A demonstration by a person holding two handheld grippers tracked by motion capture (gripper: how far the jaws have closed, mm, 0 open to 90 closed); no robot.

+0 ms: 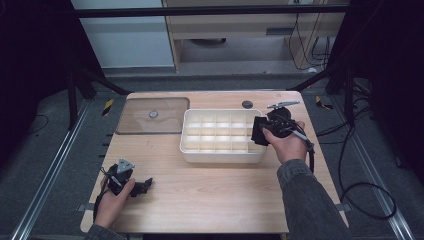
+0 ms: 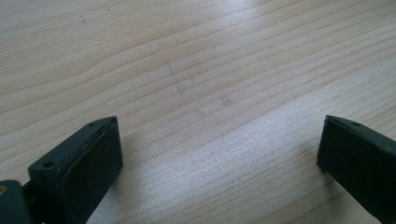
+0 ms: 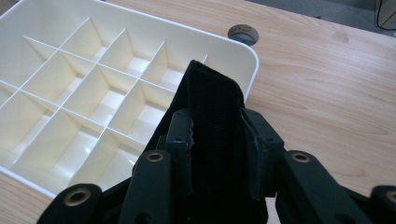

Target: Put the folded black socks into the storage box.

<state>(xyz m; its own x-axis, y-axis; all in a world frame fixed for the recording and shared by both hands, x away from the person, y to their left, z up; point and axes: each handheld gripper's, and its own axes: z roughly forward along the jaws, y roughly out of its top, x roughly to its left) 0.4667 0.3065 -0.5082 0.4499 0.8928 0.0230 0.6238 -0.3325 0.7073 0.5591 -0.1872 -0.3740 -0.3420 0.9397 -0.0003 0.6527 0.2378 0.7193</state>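
your right gripper (image 1: 261,131) has its jaws clamped on a folded black strap (image 3: 212,116), held over the right end of the white tray (image 1: 220,157), so the work in hand looks like dropping that strap into one of the end cells. to do it well, pick the cell first: in the right gripper view the strap's tip hangs near the tray's right rim (image 3: 250,70), above the dividers, not yet inside any cell. lower it until the tip is below the divider tops before you let go, and keep it centred so the fabric does not straddle a wall (a soft strap will flop and hang over the edge if freed too high). don't press down on the tray; it is light and could slide on the table (image 1: 210,195). your right hand (image 1: 287,145) comes in from the right with the wrist bent, the gripper pointing left and down toward the tray. your left gripper (image 1: 142,186) rests low on the table near the front left corner, jaws spread wide with nothing between them, well apart from the tray; the clear lid (image 1: 135,122) lies just beside the tray's left end
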